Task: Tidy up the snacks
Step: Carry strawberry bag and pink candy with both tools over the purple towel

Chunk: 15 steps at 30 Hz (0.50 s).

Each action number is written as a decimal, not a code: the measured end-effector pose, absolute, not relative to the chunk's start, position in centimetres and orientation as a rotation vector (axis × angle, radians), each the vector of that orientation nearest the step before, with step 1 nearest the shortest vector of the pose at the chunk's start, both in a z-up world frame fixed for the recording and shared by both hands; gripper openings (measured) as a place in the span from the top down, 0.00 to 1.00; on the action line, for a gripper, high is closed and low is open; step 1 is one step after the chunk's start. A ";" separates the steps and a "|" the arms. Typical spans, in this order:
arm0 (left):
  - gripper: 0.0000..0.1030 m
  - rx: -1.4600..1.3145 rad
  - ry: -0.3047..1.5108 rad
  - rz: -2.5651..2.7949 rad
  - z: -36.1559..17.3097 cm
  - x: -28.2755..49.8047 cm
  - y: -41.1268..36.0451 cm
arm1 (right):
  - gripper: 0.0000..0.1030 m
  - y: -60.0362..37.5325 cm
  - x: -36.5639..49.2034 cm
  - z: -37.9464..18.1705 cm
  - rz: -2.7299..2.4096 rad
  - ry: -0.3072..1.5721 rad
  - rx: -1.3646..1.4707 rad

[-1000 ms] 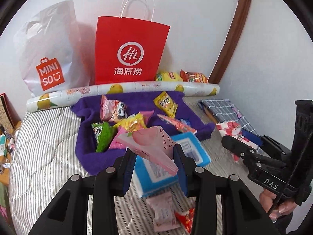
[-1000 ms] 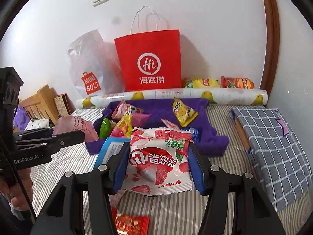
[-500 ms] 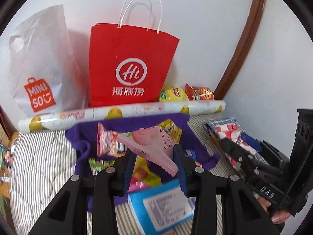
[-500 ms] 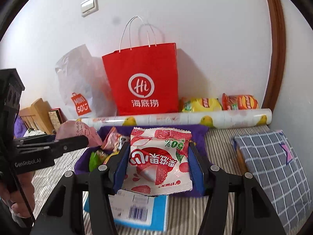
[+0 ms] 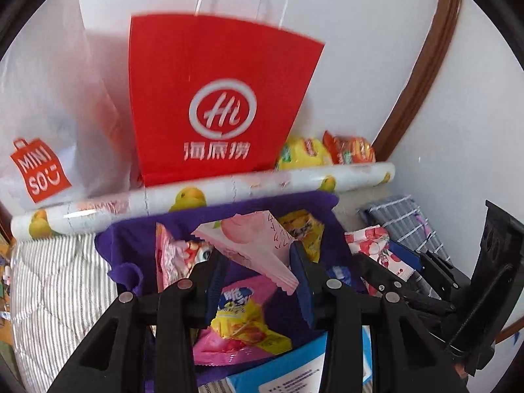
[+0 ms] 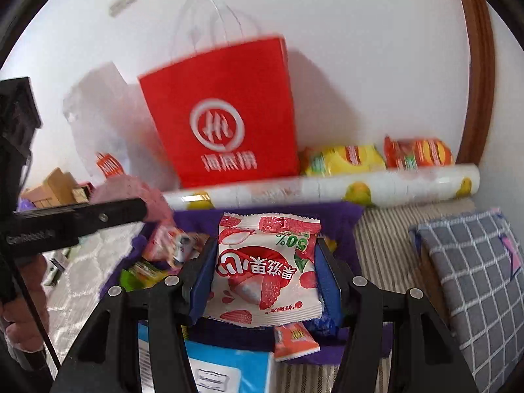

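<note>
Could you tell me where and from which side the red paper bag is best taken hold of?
Take the red bag by its white cord handles, coming from above. It stands upright against the wall with the handles sticking up clear of everything, while its flat, wide panels are likely too broad for the jaws, and the printed roll lies across its base.

The red paper bag [image 5: 209,98] is smeared by motion blur, its lettering barely readable. The white plastic bag [image 5: 42,104] is cut off at the left edge. The blue box [image 6: 226,373] is cropped at the bottom edge.
</note>
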<state>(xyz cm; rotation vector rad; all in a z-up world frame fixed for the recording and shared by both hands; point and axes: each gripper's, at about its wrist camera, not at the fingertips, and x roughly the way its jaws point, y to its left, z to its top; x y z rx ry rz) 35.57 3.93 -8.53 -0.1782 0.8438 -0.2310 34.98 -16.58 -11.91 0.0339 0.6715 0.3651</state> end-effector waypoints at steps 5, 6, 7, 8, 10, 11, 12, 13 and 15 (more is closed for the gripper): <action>0.64 -0.176 0.895 -0.219 -10.1 36.4 3.7 | 0.45 -16.6 35.2 -13.8 0.353 0.701 0.020; 0.64 -0.173 0.901 -0.216 -10.2 36.4 3.7 | 0.45 -16.7 35.4 -14.0 0.353 0.708 0.024; 0.64 -0.173 0.902 -0.215 -10.2 36.4 3.6 | 0.45 -16.7 35.5 -14.3 0.355 0.715 0.028; 0.64 -0.172 0.902 -0.214 -10.2 36.4 3.7 | 0.45 -16.6 35.6 -14.6 0.357 0.722 0.032; 0.64 -0.175 0.900 -0.206 -10.1 36.3 3.8 | 0.45 -16.5 36.0 -15.3 0.354 0.746 0.028; 0.64 -0.177 0.899 -0.204 -10.0 36.3 3.8 | 0.45 -16.4 36.2 -15.6 0.353 0.758 0.026; 0.64 -0.178 0.899 -0.201 -9.9 36.3 3.9 | 0.45 -16.3 36.3 -15.9 0.356 0.766 0.029; 0.64 -0.178 0.901 -0.198 -9.9 36.3 3.9 | 0.45 -16.2 36.4 -16.1 0.363 0.774 0.033; 0.64 -0.178 0.905 -0.197 -9.9 36.3 4.0 | 0.45 -16.0 36.4 -16.4 0.371 0.782 0.028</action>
